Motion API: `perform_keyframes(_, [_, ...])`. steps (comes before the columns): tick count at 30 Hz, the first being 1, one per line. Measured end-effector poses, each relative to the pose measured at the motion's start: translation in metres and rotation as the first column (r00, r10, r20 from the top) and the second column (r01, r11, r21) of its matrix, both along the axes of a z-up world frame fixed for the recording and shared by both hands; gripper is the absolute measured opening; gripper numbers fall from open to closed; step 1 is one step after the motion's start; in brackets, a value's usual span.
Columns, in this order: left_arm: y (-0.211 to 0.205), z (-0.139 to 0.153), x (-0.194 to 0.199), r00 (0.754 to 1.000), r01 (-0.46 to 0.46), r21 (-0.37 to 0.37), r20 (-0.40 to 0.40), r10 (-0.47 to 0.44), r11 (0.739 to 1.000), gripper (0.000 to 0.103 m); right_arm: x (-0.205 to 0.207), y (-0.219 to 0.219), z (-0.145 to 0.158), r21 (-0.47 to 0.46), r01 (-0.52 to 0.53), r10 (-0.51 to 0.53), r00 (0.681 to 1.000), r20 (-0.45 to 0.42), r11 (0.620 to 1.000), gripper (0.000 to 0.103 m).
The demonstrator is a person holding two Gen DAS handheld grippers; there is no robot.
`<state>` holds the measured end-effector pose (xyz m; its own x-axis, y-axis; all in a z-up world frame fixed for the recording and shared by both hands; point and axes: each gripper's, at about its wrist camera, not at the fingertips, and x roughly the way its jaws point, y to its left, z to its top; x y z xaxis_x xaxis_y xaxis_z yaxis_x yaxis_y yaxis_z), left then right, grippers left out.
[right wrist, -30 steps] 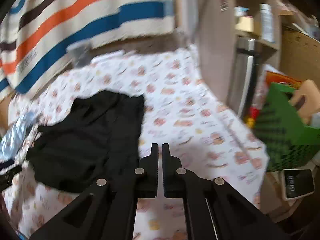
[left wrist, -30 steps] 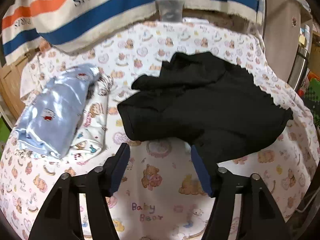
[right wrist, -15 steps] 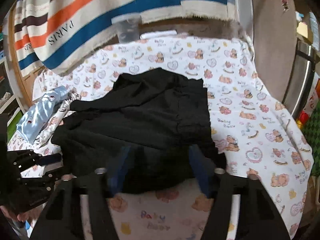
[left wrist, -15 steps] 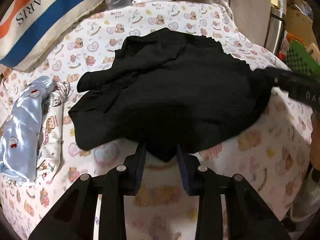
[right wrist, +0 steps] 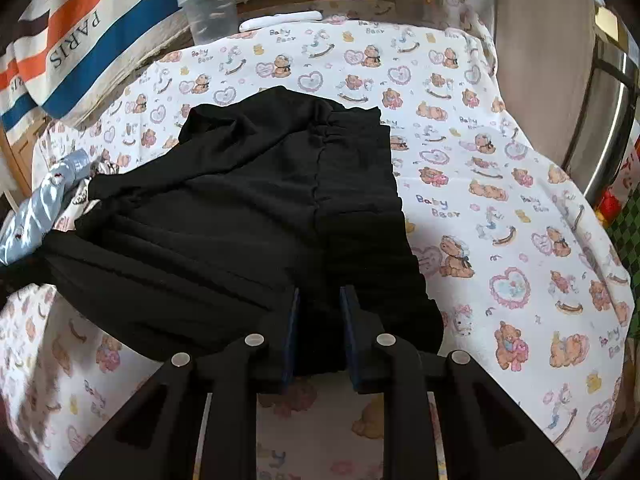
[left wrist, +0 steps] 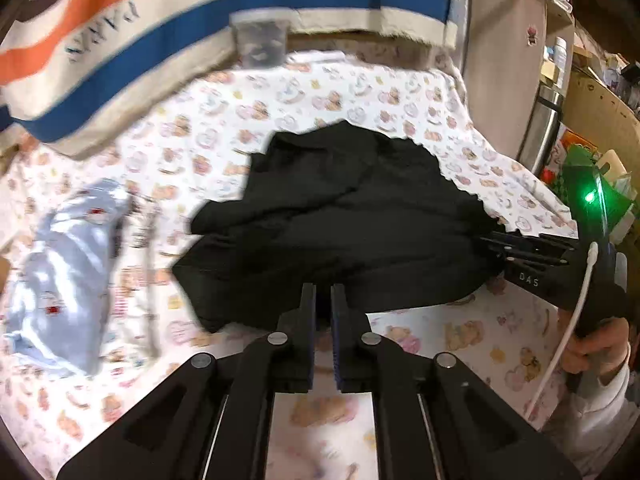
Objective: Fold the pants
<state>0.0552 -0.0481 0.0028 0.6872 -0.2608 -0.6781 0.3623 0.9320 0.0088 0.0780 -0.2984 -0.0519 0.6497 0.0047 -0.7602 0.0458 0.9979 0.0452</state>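
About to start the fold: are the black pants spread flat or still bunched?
Bunched. The black pants lie crumpled in overlapping folds on the bear-print sheet, one layer draped unevenly over another, no leg laid out straight.

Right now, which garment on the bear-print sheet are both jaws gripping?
The black pants, spread mid-sheet with both jaws closing on their near edge; the pale blue garment lies untouched at the left.

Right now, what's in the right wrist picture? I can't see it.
The right claw is closing on the near edge of crumpled black pants. They lie on a white Baby Bear sheet, with a clear plastic tub and a striped PARIS towel behind.
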Motion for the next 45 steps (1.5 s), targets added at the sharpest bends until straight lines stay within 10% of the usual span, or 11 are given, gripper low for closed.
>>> perform_keyframes(7, [0.054, -0.002, -0.014, 0.978, -0.202, 0.070, 0.063, 0.197, 0.977, 0.008, -0.001, -0.002, 0.001, -0.006, 0.004, -0.004, 1.000, 0.005, 1.000, 0.021])
perform_keyframes(9, [0.062, -0.015, -0.009, 0.978, -0.211, 0.091, 0.024, 0.209, 0.973, 0.022, 0.000, 0.001, 0.001, -0.028, 0.007, -0.007, 1.000, 0.007, 1.000, 0.021])
perform_keyframes(14, [0.044, -0.046, -0.001, 0.992, -0.075, 0.075, -0.095, 0.082, 0.994, 0.035, 0.000, 0.000, 0.001, -0.017, 0.009, -0.009, 1.000, 0.009, 1.000, 0.021])
perform_keyframes(21, [-0.010, -0.050, 0.001, 0.998, 0.025, 0.128, -0.066, -0.016, 0.991, 0.075, 0.000, 0.001, 0.001, -0.019, 0.009, -0.009, 1.000, 0.009, 1.000, 0.021])
perform_keyframes(27, [-0.029, -0.057, 0.023, 0.996, -0.087, 0.253, -0.011, 0.092, 0.964, 0.070, 0.000, -0.003, 0.001, 0.014, 0.005, -0.005, 1.000, 0.013, 1.000, 0.021])
perform_keyframes(29, [-0.025, -0.056, 0.025, 0.995, -0.098, 0.246, 0.000, 0.102, 0.964, 0.041, 0.000, -0.003, 0.001, 0.015, 0.005, -0.005, 1.000, 0.014, 1.000, 0.021])
perform_keyframes(30, [-0.022, -0.055, 0.025, 0.995, -0.092, 0.227, -0.008, 0.097, 0.969, 0.010, 0.000, -0.003, 0.001, 0.015, 0.005, -0.005, 1.000, 0.014, 1.000, 0.021])
perform_keyframes(31, [-0.018, -0.053, 0.024, 0.995, -0.092, 0.211, -0.020, 0.099, 0.973, 0.008, 0.000, -0.004, 0.001, 0.016, 0.005, -0.006, 1.000, 0.014, 1.000, 0.021])
perform_keyframes(45, [0.018, -0.028, -0.032, 0.999, -0.052, 0.182, 0.001, 0.052, 0.982, 0.013, -0.022, -0.013, 0.019, 0.051, 0.000, -0.001, 1.000, 0.028, 0.999, 0.021])
